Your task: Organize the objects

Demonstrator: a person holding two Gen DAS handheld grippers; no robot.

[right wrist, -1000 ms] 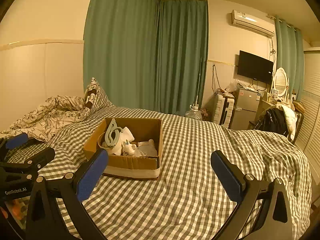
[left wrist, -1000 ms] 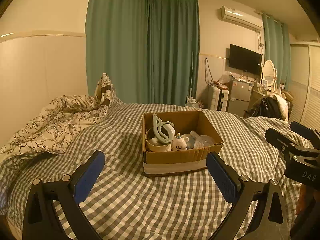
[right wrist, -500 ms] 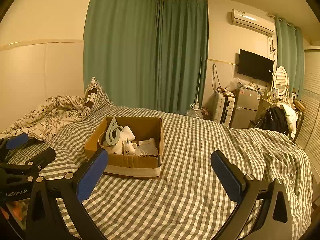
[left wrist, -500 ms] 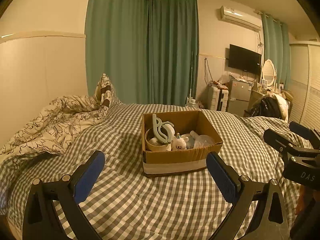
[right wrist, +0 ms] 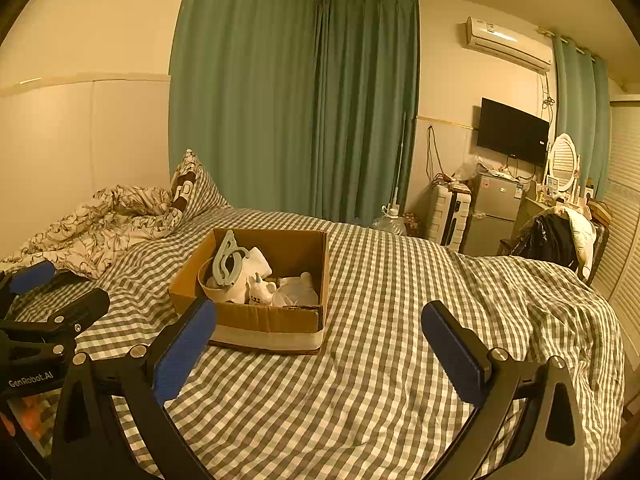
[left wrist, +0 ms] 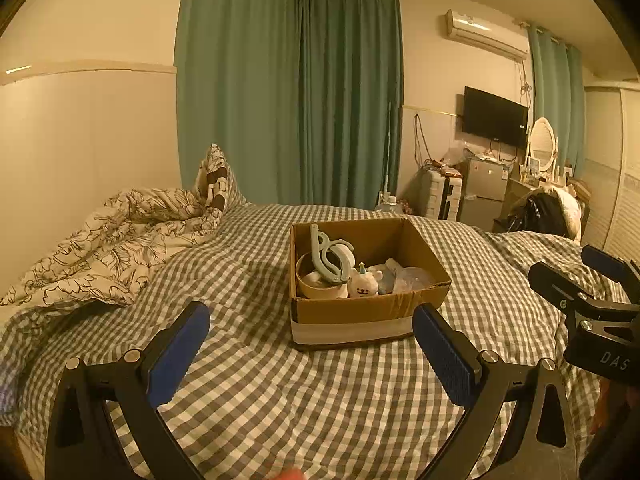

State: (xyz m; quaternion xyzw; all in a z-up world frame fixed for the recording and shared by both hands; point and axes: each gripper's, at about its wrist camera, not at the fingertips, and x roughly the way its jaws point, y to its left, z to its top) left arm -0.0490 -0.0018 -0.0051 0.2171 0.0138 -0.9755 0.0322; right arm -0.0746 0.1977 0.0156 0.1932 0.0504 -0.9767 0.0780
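An open cardboard box (left wrist: 360,312) sits on the checked bed; it also shows in the right wrist view (right wrist: 264,320). Inside are a pale blue plastic hanger clip (left wrist: 330,258), a round tan container (left wrist: 320,288), a small white plush toy (left wrist: 363,285) and clear plastic items (left wrist: 412,278). My left gripper (left wrist: 310,346) is open and empty, just in front of the box. My right gripper (right wrist: 320,346) is open and empty, in front and to the right of the box. Each gripper shows at the edge of the other's view.
A grey-white checked duvet (right wrist: 400,360) covers the bed. A crumpled floral quilt (left wrist: 112,248) and a pillow (left wrist: 216,184) lie at the left. Green curtains, a fridge (right wrist: 492,212), a TV and a chair with clothes (right wrist: 556,236) stand beyond the bed.
Both views have barely shifted; the right gripper has drifted slightly towards the box. Both grippers stay open.
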